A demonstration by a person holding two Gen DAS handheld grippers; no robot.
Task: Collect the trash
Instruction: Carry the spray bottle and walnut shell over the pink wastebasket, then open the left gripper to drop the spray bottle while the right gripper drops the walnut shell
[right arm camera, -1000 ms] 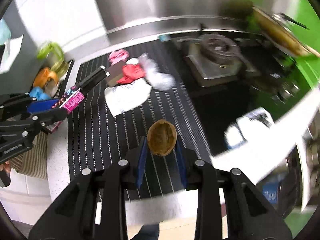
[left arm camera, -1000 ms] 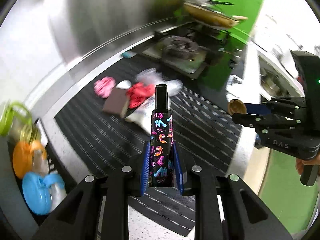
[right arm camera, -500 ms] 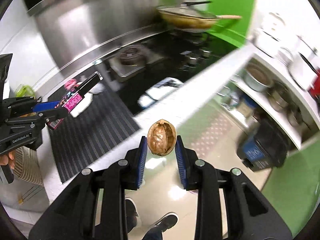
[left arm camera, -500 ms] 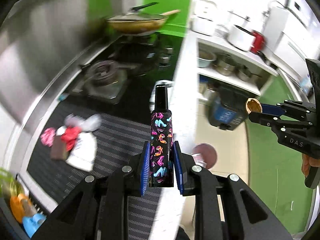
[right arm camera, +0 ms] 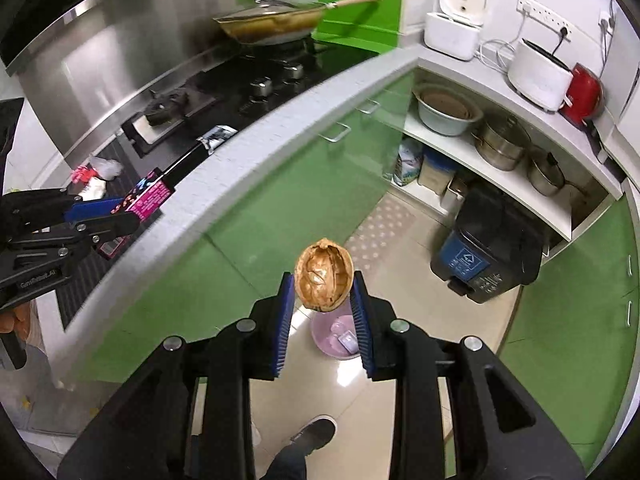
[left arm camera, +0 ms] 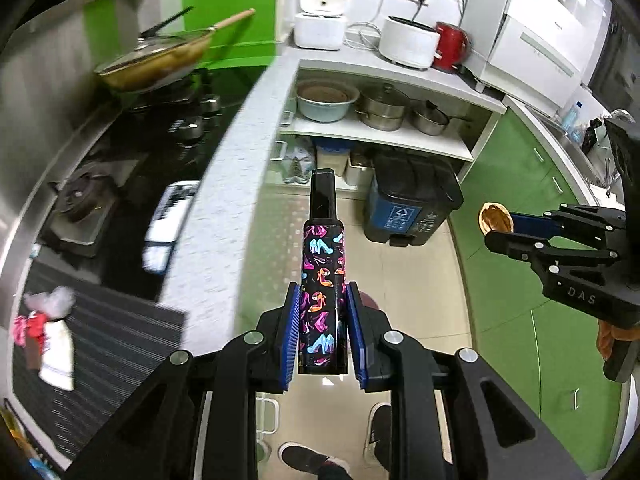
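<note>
A slim black bottle (left arm camera: 322, 280) printed with coloured high-heeled shoes stands upright between the blue pads of the left gripper (left arm camera: 322, 316), pinched at its lower half, its plain black cap pointing away over the floor. An empty walnut half-shell (right arm camera: 324, 276), hollow side toward the camera, is pinched by the right gripper (right arm camera: 323, 304) at its rim. Both grippers tilt downward over the tiled floor, side by side and apart. Directly below the shell sits one small pink bin (right arm camera: 338, 336); one dark bin (right arm camera: 484, 252) with a blue recycling label stands under the shelf. One heap of leftover wrappers (left arm camera: 46, 328) lies on the striped counter mat (left arm camera: 112, 340).
</note>
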